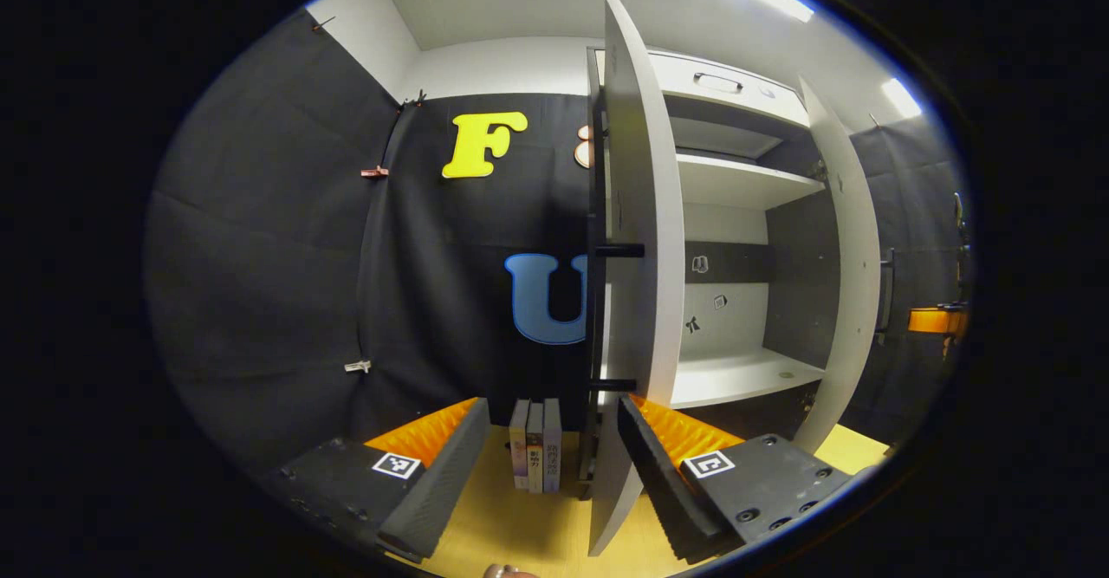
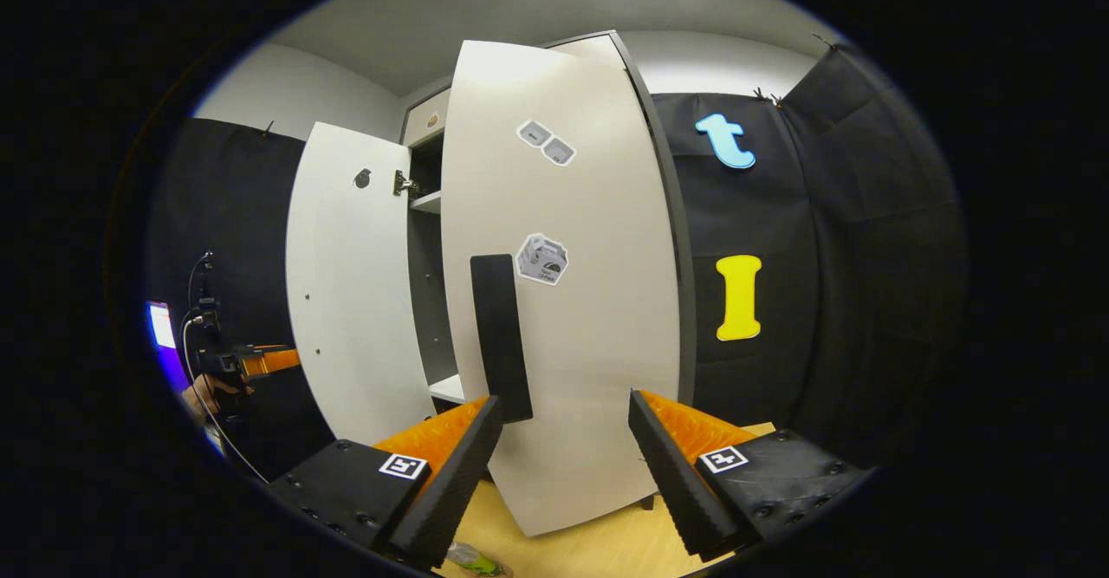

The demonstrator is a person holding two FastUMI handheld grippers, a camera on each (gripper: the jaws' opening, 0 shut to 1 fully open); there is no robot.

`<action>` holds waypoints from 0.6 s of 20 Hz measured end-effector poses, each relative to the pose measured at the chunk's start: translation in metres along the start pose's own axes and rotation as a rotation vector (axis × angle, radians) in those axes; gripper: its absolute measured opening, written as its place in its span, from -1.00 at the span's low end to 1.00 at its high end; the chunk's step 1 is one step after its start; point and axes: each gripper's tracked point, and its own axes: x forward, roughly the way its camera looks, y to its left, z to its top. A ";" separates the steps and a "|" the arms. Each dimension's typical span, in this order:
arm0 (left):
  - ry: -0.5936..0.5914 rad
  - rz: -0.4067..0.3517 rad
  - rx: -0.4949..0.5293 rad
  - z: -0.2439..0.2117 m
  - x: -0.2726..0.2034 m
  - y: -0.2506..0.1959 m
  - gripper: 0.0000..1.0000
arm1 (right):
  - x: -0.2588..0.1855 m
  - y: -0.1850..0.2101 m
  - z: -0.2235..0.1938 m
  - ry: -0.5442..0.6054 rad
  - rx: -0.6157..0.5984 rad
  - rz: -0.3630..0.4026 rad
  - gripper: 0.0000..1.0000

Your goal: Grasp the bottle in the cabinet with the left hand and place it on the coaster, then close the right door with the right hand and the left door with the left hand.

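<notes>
With the bottle (image 2: 472, 558) apparently already out of the cabinet (image 1: 745, 188) and down near my right gripper (image 2: 563, 465), both grippers gape wide and empty, my left gripper (image 1: 554, 465) faces the left door (image 1: 641, 301), and the right door (image 2: 563, 301) looks partly swung, neither shut.

Both grippers (image 1: 554, 448) (image 2: 563, 448) carry square markers (plus screws).

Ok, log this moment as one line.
left gripper: open, facing left door edge | right gripper: open, facing right door | both doors open | shelves bare
</notes>
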 end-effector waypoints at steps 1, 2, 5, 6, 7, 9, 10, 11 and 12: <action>-0.003 -0.017 0.007 0.001 0.001 -0.001 0.89 | 0.001 0.000 -0.001 0.004 0.002 -0.009 0.96; -0.002 -0.031 0.027 0.002 0.003 -0.003 0.88 | 0.001 0.001 -0.002 0.004 0.005 -0.013 0.96; -0.002 -0.073 0.067 0.004 0.006 -0.007 0.87 | 0.003 0.006 -0.004 0.007 0.007 -0.015 0.95; -0.001 -0.096 0.055 0.004 0.008 -0.013 0.87 | 0.004 0.009 -0.006 0.012 0.006 -0.015 0.95; -0.002 -0.122 0.040 0.004 0.008 -0.024 0.87 | 0.004 0.010 -0.007 0.014 0.004 -0.011 0.95; -0.001 -0.168 0.034 0.002 0.006 -0.043 0.88 | 0.005 0.013 -0.005 0.012 -0.002 -0.006 0.95; -0.002 -0.188 0.043 0.003 0.007 -0.050 0.87 | 0.005 0.010 -0.005 0.012 -0.006 -0.007 0.96; -0.001 -0.208 0.048 0.003 0.010 -0.059 0.87 | 0.003 0.009 -0.005 0.011 -0.009 -0.007 0.96; -0.004 -0.230 0.048 0.002 0.013 -0.068 0.87 | 0.002 0.007 -0.005 0.013 -0.008 -0.009 0.96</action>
